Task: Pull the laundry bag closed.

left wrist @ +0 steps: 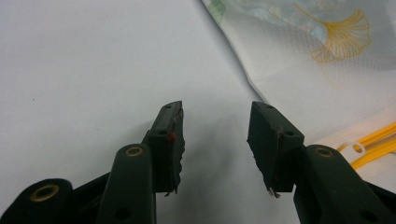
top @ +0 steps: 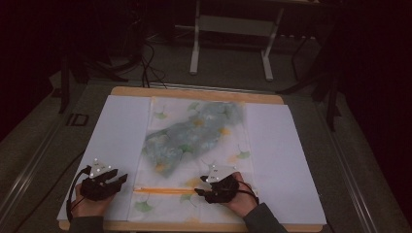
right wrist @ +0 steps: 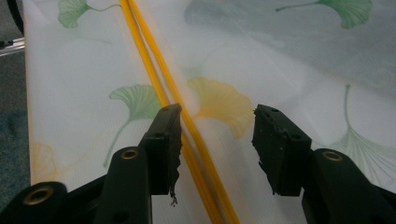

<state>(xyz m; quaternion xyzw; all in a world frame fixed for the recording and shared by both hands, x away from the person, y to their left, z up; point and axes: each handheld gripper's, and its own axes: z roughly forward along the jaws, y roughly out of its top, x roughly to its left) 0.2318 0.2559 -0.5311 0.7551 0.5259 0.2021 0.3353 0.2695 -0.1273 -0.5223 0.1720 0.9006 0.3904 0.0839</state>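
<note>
High view, both grippers parked at the desk's near edge: left gripper (top: 121,178) spread wide, empty, off the laundry bag's (top: 194,141) left side, right gripper (top: 198,192) gaping over its yellow zipper (top: 163,191), probably lining up to pinch it.

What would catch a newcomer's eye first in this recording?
A translucent bag printed with ginkgo leaves lies mid-table on white paper, a grey-blue cloth showing through it. An orange zipper runs across its near end. The right gripper is open at the zipper; the left gripper is open over the paper.
</note>
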